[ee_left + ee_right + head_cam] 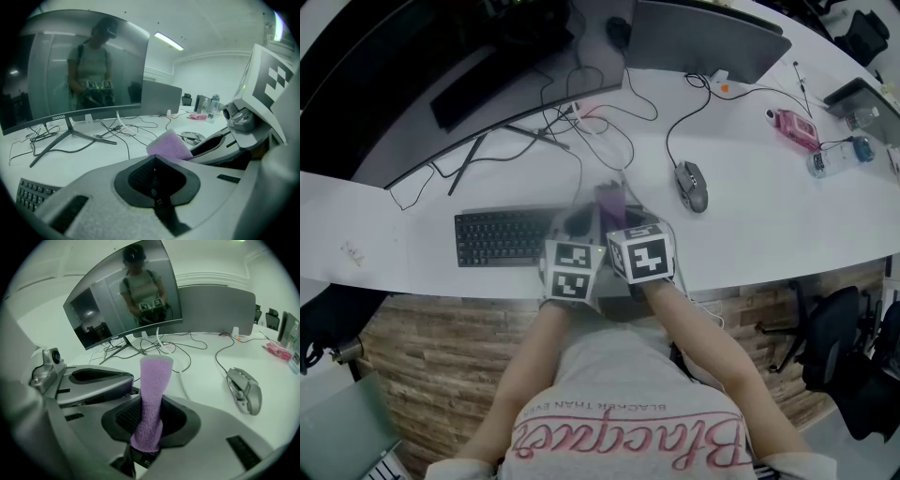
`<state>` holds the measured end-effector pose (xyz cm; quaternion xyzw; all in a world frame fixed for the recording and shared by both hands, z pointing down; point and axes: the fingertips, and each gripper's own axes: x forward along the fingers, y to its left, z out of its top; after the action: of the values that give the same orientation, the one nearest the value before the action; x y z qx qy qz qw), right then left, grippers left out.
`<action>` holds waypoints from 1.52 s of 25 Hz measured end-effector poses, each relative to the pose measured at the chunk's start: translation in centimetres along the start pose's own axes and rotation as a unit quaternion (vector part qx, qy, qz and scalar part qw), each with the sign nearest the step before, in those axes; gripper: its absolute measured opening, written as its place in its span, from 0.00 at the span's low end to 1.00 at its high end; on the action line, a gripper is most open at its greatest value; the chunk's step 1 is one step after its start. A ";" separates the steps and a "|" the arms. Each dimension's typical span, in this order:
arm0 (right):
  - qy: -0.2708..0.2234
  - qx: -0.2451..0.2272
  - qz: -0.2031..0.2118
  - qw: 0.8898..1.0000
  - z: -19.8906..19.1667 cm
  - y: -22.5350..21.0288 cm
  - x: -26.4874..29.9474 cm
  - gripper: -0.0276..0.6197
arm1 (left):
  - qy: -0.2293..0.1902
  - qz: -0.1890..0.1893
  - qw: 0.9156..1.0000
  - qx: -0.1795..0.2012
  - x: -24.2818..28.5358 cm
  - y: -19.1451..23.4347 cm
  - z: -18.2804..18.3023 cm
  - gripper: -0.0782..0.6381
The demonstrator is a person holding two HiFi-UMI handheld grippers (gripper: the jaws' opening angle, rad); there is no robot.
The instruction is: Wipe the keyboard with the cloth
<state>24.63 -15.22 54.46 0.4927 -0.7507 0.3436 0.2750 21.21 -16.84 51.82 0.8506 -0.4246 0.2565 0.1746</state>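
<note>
Right gripper is clamped on a fuzzy purple cloth strip; left gripper jaws pressed together, empty; both grippers hide the flat black keyboard's right end.

1. Bright, even indoor light falls from above. A ceiling strip lamp shows in the left gripper view, and the white desk is washed pale with mild glare
2. Shadows are soft and short, darkest below the desk's front edge
3. The dark monitor acts as a mirror, giving a dim reflection of the person
4. All views bend strongly at the edges, with black corners
5. In the head view, the right end of the keyboard is smeared by motion blur
6. The close bodies of the left gripper and right gripper look soft, while the cloth is fairly sharp. Colours lean cool and greenish
</note>
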 end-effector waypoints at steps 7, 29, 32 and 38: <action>0.002 0.005 -0.014 1.000 -0.5 -2.1 -1.1 0.18 | -0.003 -0.001 1.000 -0.001 0.5 -1.5 0.5 0.12; -0.057 0.079 -0.098 0.990 1.1 -4.7 -7.4 0.18 | -0.052 -0.011 0.998 0.022 -3.6 -2.1 2.4 0.12; -0.084 0.082 -0.079 0.990 2.7 -2.1 -7.9 0.18 | -0.070 -0.003 0.997 0.031 -5.4 -0.6 3.3 0.12; -0.112 0.061 -0.029 0.991 5.5 4.8 -7.5 0.18 | -0.092 0.009 0.995 0.028 -9.2 3.3 4.1 0.12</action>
<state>22.50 -14.09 44.33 0.5654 -0.7399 0.3232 0.1684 15.03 -15.06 43.38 0.8712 -0.4392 0.1903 0.1089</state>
